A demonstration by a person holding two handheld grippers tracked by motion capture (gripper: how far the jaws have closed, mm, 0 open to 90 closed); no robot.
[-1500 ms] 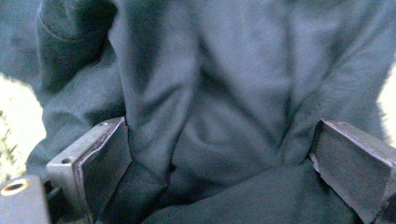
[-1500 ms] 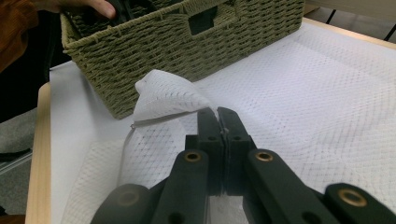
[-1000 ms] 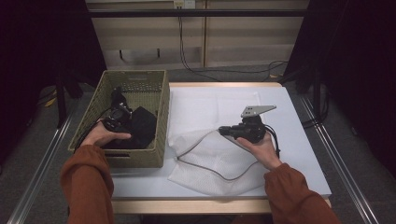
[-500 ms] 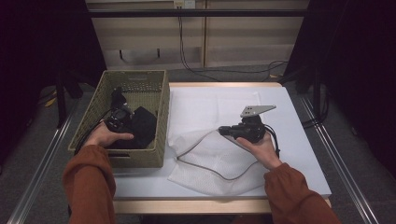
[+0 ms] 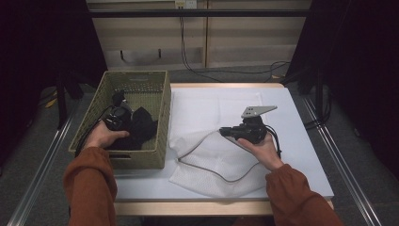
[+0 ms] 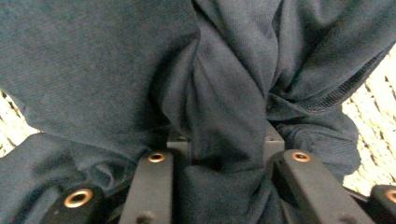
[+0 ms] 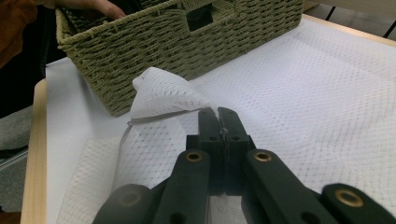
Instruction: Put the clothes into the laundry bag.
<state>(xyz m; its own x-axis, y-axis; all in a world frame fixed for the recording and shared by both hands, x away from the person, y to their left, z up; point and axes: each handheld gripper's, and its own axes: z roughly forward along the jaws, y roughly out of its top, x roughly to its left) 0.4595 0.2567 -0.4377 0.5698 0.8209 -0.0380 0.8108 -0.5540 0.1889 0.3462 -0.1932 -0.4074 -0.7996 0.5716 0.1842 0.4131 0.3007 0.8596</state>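
A dark blue cloth (image 5: 142,128) lies bunched in the woven basket (image 5: 162,110). My left gripper (image 5: 131,121) reaches into the basket, and its jaws have just been closing. A thick fold of the cloth (image 6: 116,70) is squeezed between them, so my left gripper (image 6: 227,156) grips it. A white mesh bag (image 5: 211,162) lies on the table to the right of the basket. My right gripper (image 5: 224,133) is shut on the bag's dark-trimmed edge and holds that upper layer slightly raised. In the right gripper view, my right gripper (image 7: 218,114) pinches the mesh bag (image 7: 168,93) with its jaws together.
The basket (image 7: 187,42) stands at the left end of the white tabletop (image 5: 211,101), close to the bag's raised corner. Cables trail from both grippers. A cabinet front and cables sit beyond the table's far edge. Dark floor and metal rails flank both sides.
The left hand has nudged slightly toward the dark cloth inside the basket. The right hand and the mesh bag have kept still.
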